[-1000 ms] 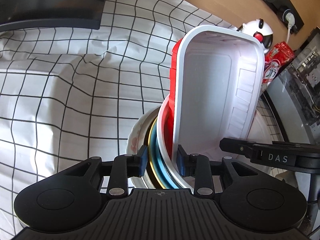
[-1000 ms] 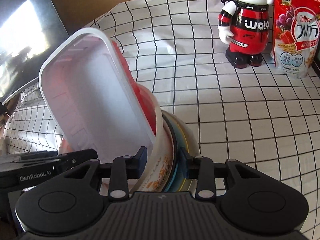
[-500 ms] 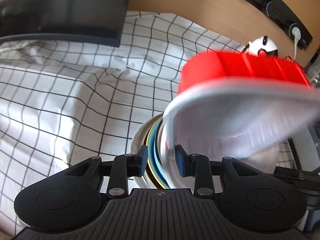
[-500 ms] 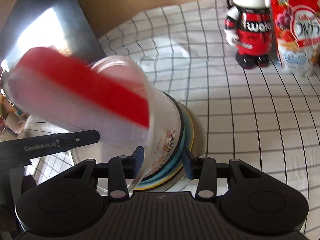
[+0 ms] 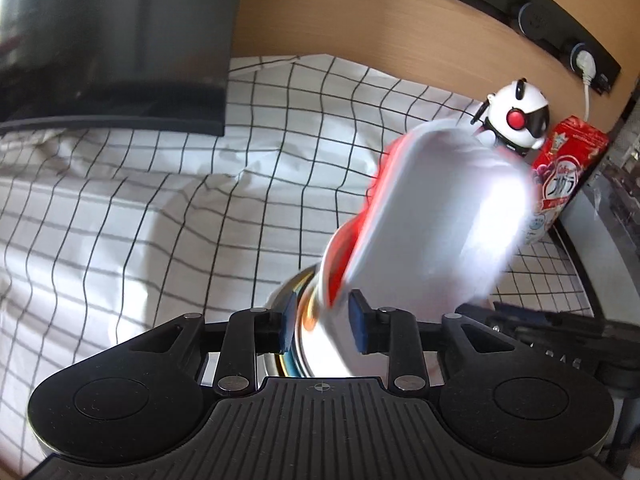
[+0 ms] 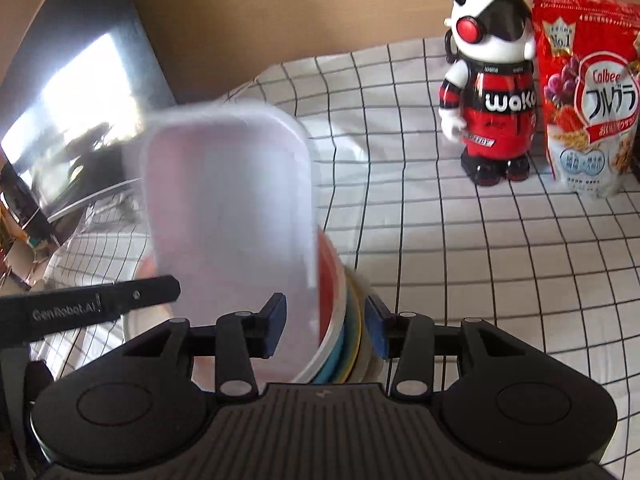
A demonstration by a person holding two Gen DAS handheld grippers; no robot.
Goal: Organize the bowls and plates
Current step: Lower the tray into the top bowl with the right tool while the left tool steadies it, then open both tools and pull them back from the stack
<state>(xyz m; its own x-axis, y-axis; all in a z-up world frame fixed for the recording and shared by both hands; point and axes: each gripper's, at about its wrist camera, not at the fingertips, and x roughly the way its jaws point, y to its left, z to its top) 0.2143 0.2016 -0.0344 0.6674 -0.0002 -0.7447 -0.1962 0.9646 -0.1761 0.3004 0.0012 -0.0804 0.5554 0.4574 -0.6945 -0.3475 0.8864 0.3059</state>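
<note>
A stack of plates and bowls (image 5: 314, 316) (image 6: 350, 320) stands on edge above the checked cloth, between both grippers. A rectangular tub (image 5: 440, 208) (image 6: 228, 200), red outside and white inside, leans out of the top bowl and is blurred by motion. My left gripper (image 5: 323, 322) is closing, and its blue pads press on the stack's rim from both sides. The jaws of my right gripper (image 6: 326, 326) are opening. The stack's rim sits between them with a small gap at the right pad. Each wrist view shows the other gripper's black finger (image 5: 540, 320) (image 6: 100, 306) across the stack.
A red, white and black robot figure (image 5: 516, 120) (image 6: 492, 92) and a red cereal bag (image 5: 560, 176) (image 6: 588, 92) stand at the back right. A dark monitor (image 5: 112, 40) (image 6: 72, 120) is at the back left, before a wooden wall with a socket strip (image 5: 520, 12). Checked cloth (image 5: 160, 220) covers the table.
The tub swung from upright to sideways and back to a lean. Both views tilted up to show more wall. The left jaws narrowed on the stack. The right jaws widened.
</note>
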